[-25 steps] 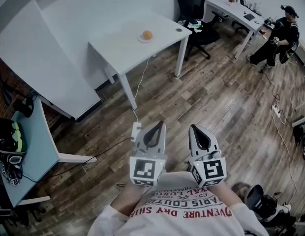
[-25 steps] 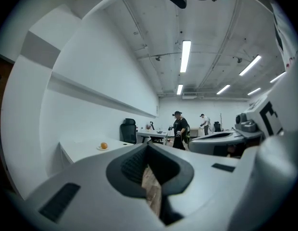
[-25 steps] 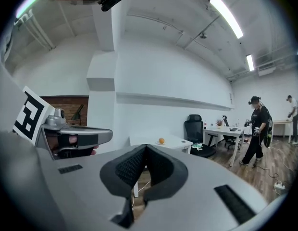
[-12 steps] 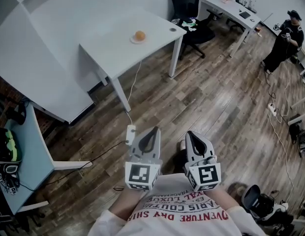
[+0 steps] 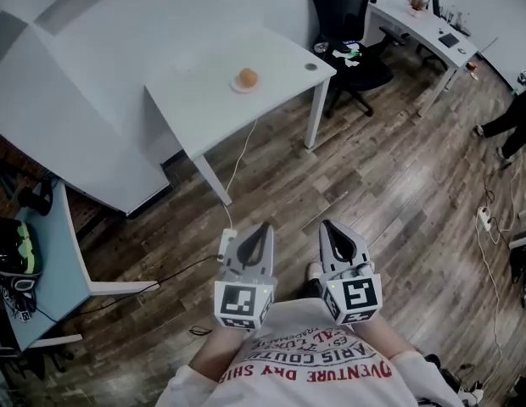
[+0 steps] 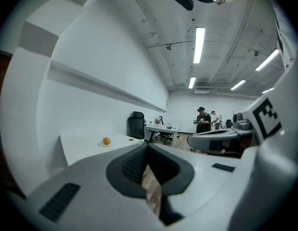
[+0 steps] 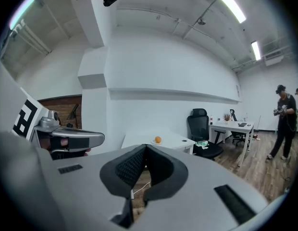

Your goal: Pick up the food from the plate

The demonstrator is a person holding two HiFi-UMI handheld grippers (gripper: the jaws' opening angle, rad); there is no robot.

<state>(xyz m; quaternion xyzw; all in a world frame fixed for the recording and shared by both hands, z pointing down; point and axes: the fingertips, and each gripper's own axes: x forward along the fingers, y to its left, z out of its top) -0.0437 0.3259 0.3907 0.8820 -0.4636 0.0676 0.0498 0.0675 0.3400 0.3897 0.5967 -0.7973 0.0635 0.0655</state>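
Round orange food (image 5: 246, 78) sits on its plate (image 5: 237, 86) at twelve o'clock — likely light, maybe soft; pinch its sides gently. Left gripper (image 5: 263, 229) and right gripper (image 5: 330, 227) — both clenched, empty.

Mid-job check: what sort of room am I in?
Probably an office: a white desk with the food on a plate, a black swivel chair, and ceiling strip lights.
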